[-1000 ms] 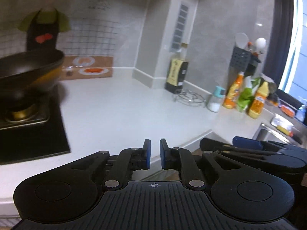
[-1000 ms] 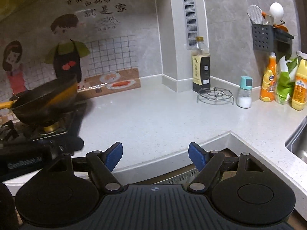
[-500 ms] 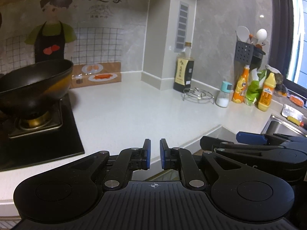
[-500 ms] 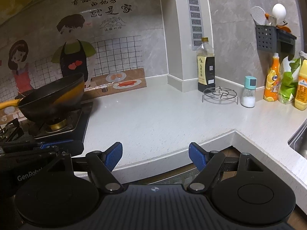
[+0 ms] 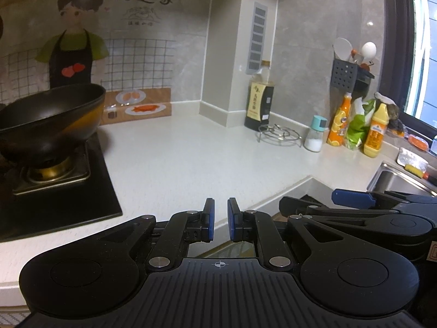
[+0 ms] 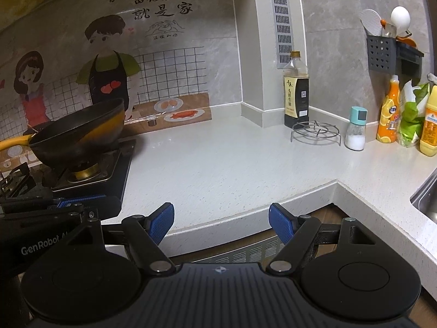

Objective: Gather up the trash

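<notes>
My left gripper [image 5: 220, 220] is shut with nothing between its blue pads, hovering at the front edge of the white countertop [image 5: 191, 158]. My right gripper [image 6: 221, 220] stands open and empty over the same edge. Each shows in the other's view: the right gripper's blue pad [image 5: 352, 195] at the right, the left gripper [image 6: 79, 201] at the lower left. A crumpled green and white bag [image 5: 357, 128] [image 6: 411, 114] stands far off between two bottles. A flat wrapper-like item [image 5: 412, 161] lies beside the sink.
A black wok [image 5: 52, 120] sits on the gas stove [image 5: 54, 191] at the left. Along the back wall stand a dark sauce bottle [image 6: 296, 95], a wire trivet [image 6: 315, 134], a salt shaker [image 6: 355, 131], an orange bottle [image 6: 389, 114] and a yellow bottle [image 6: 428, 125]. The steel sink [image 5: 396, 177] is at the right.
The left wrist view has levelled out a little, and the counter things have shifted slightly in both views. Neither gripper's jaws have changed.
</notes>
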Demonstrator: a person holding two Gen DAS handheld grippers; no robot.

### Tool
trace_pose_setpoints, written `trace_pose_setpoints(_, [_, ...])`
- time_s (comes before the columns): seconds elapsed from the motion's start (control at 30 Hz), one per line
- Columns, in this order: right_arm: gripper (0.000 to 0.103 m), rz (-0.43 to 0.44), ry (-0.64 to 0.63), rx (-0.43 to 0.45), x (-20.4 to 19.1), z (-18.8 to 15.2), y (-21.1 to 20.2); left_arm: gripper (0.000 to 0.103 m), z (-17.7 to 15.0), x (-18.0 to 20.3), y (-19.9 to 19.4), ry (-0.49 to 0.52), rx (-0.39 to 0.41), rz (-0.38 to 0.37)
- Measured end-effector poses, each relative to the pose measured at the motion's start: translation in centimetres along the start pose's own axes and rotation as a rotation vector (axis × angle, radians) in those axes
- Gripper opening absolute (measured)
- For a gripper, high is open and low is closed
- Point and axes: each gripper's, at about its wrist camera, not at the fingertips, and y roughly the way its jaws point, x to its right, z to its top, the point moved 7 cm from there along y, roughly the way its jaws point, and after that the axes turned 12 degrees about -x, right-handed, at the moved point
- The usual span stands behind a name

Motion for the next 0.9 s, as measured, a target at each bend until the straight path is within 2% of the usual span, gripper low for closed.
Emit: trace_pose_setpoints(0.9, [0.079,-0.001,-0.001,-0.012,0.26,-0.27,0.11,0.012,-0.56,0.43,0.4,-0.01,-0.024,-0.007])
